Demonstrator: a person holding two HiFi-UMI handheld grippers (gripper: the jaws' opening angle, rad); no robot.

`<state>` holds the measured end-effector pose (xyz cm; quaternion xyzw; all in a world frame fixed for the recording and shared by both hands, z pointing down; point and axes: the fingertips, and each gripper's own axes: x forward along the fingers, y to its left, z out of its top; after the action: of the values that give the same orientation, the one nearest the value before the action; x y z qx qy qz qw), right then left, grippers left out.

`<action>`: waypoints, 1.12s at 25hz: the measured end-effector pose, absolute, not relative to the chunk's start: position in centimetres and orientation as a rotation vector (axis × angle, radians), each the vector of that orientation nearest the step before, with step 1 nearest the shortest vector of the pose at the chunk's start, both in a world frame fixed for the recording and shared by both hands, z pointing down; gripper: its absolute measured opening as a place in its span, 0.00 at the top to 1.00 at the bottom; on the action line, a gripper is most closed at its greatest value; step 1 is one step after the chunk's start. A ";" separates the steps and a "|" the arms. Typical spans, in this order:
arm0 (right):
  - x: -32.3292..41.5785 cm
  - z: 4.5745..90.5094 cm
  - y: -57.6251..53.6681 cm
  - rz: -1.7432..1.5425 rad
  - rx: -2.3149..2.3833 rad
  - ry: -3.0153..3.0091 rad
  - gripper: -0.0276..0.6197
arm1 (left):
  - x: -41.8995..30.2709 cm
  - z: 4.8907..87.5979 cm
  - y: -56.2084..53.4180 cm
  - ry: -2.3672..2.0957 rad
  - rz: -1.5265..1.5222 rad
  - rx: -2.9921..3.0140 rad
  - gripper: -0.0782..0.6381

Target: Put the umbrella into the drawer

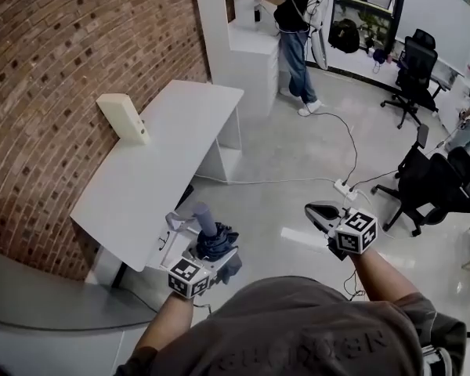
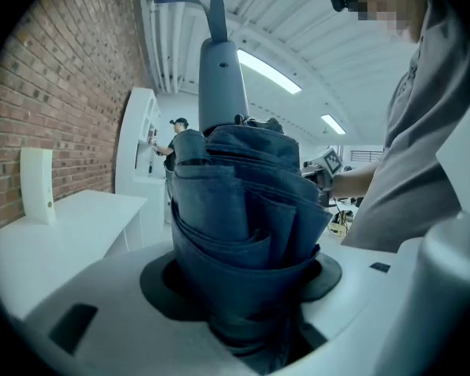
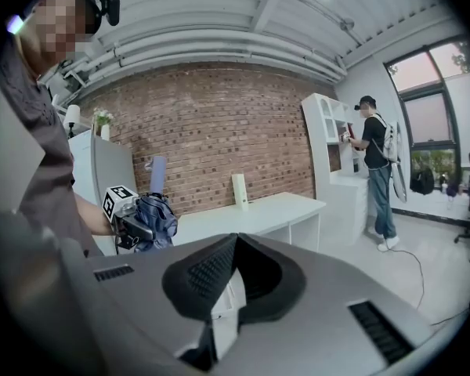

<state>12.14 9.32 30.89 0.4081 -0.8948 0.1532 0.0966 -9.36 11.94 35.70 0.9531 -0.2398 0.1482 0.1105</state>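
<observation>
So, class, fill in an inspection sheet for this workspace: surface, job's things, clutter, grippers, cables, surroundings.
Surface: white desk against the brick wall.
Job's things: folded blue umbrella, handle up; no drawer can be made out.
Clutter: one upright cream box on the desk.
Grippers: left gripper shut on the umbrella; right gripper shut, holding nothing.
Cables: white cable runs across the floor to a power strip.
Surroundings: another person stands at a white shelf unit; office chairs at the right.
</observation>
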 end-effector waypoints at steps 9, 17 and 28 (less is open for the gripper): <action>12.8 32.7 4.2 0.498 1.236 -2.588 0.97 | -10.1 37.5 6.0 -0.679 0.431 2.772 0.54; 17.5 34.1 -1.1 0.496 1.136 -2.650 0.97 | -5.8 38.0 2.2 -0.778 0.470 2.738 0.54; 28.9 34.1 -9.5 0.430 0.815 -2.750 0.97 | 5.4 37.8 -2.4 -1.114 0.422 2.554 0.54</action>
<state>28.93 -9.50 34.13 0.2791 -0.9413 0.1472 0.1202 5.40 -2.38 37.85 0.8944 -0.3901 0.1479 0.1610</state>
